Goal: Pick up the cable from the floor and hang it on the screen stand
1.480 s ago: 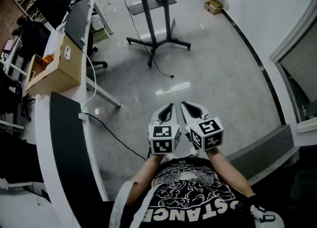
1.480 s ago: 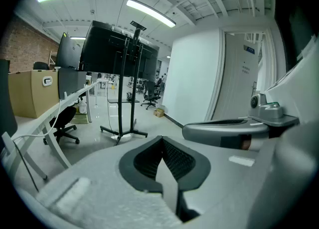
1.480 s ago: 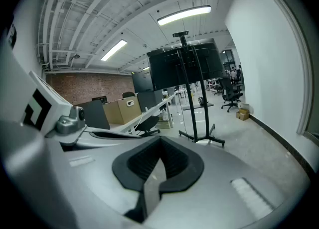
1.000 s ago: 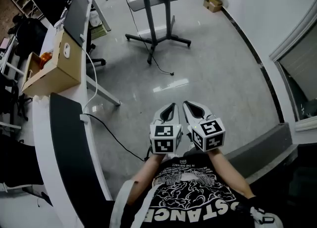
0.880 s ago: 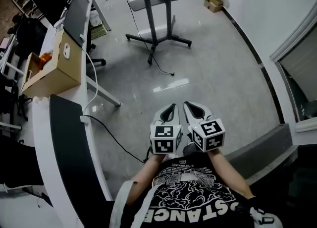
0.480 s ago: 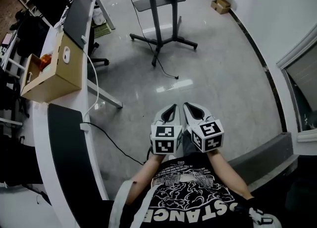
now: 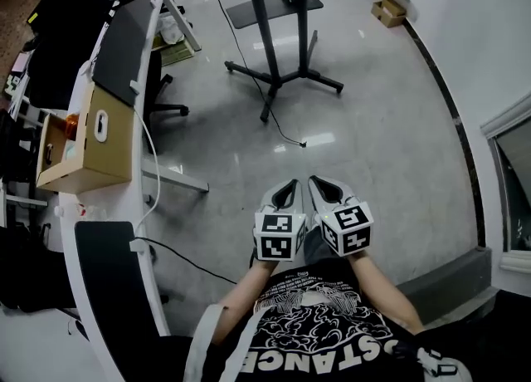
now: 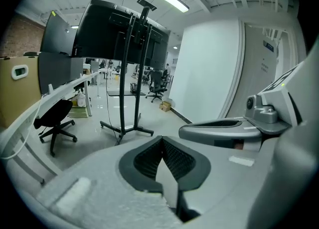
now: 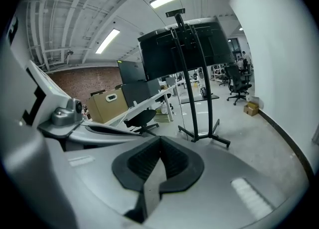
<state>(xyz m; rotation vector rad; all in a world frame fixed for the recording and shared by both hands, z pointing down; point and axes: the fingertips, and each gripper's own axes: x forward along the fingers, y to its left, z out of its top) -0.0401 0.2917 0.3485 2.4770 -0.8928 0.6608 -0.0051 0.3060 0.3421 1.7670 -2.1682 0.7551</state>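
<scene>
Left claw (image 7: 287,183) is clenched: ribbed pads meet at the tips, nothing between them. Right claw (image 7: 319,181) is clenched the same way and holds nothing. Both are held side by side at the person's chest, well above the glossy grey floor (image 7: 382,148).

The thin black cable (image 7: 287,132) lies on the floor, its loose end out in front of the claws and well apart from them. It trails back to the base of the black two-post screen stand (image 7: 284,80); its upper run is hard to follow. The dark screen (image 8: 112,34) is cut off at the head view's top edge.

The long white desk (image 7: 70,276) at left is partly cropped and carries a brown cardboard box (image 7: 91,146). The cable is too thin to make out in either gripper view.
</scene>
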